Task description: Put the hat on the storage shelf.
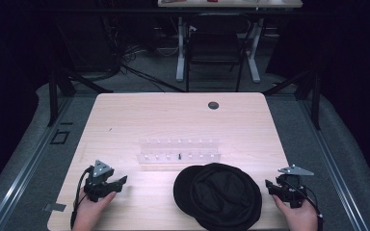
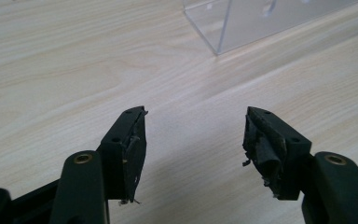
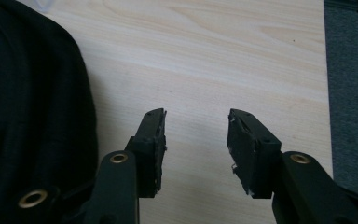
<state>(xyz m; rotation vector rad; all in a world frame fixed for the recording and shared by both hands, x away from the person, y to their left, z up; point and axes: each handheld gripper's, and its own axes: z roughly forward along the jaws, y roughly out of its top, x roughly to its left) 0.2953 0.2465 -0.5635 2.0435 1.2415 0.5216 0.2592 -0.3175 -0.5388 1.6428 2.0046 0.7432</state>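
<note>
A black cap is seen lying flat on the light wooden desk, near the front edge and between the two hands, just in front of a clear acrylic rack that stands at the middle of the desk. The left tongs are held well to the cap's left with their jaws parted and nothing between them; in the left gripper view only bare wood lies between the worn pads, and a corner of the rack is seen ahead. The right tongs are likewise released and empty, just beside the cap's right side; in the right gripper view the dark cloth is seen to the left of the open jaws, apart from them. The cap is judged to be light and soft, so it will likely fold and sag when lifted rather than keep its shape, and its fabric should not be slippery against the pads. A thick, firm part is best taken: the brim or the seamed edge, pinched deeply so that a single loose layer is not pulled. Which side holds the brim cannot be told with certainty. The rack is probably light and could be knocked if the cloth is dragged toward it.
</note>
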